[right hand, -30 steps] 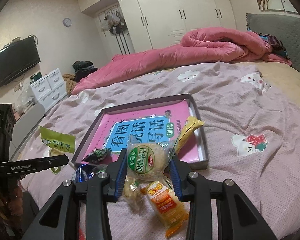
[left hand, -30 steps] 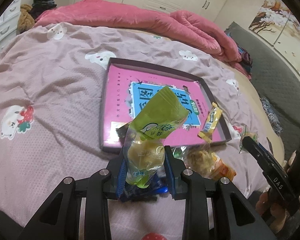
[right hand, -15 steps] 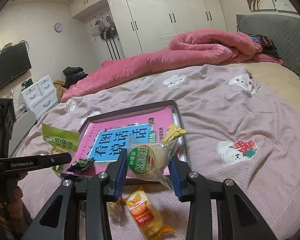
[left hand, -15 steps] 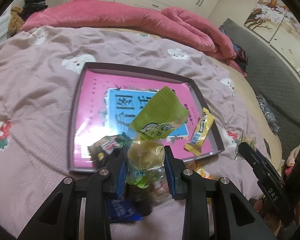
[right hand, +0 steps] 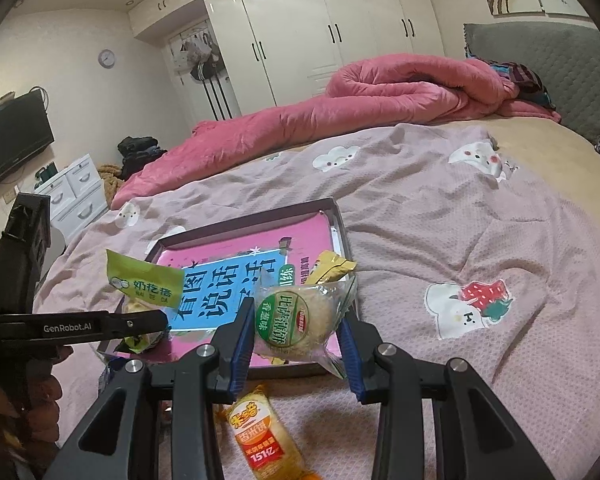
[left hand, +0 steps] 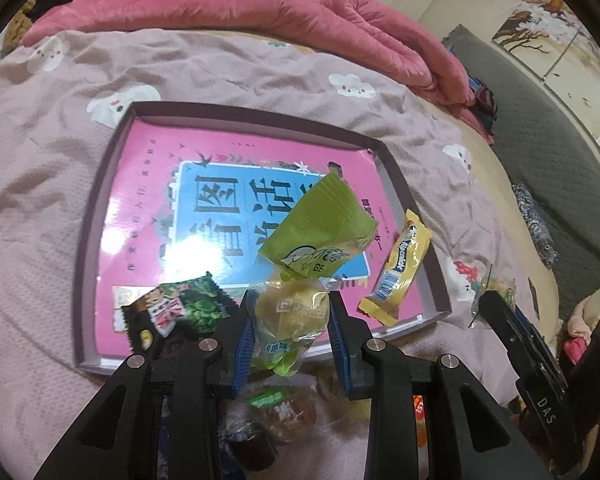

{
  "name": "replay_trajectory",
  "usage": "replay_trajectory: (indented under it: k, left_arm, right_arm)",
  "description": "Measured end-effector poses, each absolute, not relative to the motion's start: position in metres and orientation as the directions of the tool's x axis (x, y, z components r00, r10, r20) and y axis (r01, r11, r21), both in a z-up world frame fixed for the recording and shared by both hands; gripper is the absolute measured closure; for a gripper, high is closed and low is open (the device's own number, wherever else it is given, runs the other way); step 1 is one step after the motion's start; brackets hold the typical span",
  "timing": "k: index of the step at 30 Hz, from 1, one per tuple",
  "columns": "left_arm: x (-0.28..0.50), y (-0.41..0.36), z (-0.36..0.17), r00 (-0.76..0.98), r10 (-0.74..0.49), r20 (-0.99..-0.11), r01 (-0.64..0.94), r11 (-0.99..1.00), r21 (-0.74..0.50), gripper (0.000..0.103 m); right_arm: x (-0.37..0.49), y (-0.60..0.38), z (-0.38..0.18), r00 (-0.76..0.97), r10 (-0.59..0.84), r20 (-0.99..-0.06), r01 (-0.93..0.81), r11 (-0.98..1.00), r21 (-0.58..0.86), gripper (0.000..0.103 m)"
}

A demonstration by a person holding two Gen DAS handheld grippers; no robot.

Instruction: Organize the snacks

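- While both grippers hang over the near edge of the tray (left hand: 100,216), each carries one snack, apparently to be set down inside it.
- The left gripper (left hand: 290,334) is clenched on the green packet (left hand: 300,276); its jaws pinch the clear lower half, so the green top stands up ahead of them.
- The right gripper (right hand: 298,334) grasps the round pastry (right hand: 296,320) across its width, the label facing back.
- Two snacks already lie in the tray: a dark green pack (left hand: 176,314) just left of the left jaws, and a yellow bar (left hand: 396,268) to their right.
- Beneath the right jaws an orange packet (right hand: 264,436) lies on the bedspread (right hand: 460,240); under the left jaws are at least two more, too blurred to count.
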State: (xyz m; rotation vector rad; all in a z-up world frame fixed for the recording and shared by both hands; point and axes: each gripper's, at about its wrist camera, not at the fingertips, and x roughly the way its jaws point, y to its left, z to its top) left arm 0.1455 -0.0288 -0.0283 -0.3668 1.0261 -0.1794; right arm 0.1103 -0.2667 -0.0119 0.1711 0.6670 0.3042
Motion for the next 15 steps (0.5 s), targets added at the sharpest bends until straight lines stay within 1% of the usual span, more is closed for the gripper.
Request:
replay_trajectory:
  k: [15]
  left_arm:
    - [0.157,-0.043,-0.042,0.467,-0.312,-0.827,-0.009,0.934,-0.358,0.069]
  right_arm:
    - [0.133,-0.272,-0.022,0.740,0.348,-0.575,-0.217,0.933,0.285,0.064]
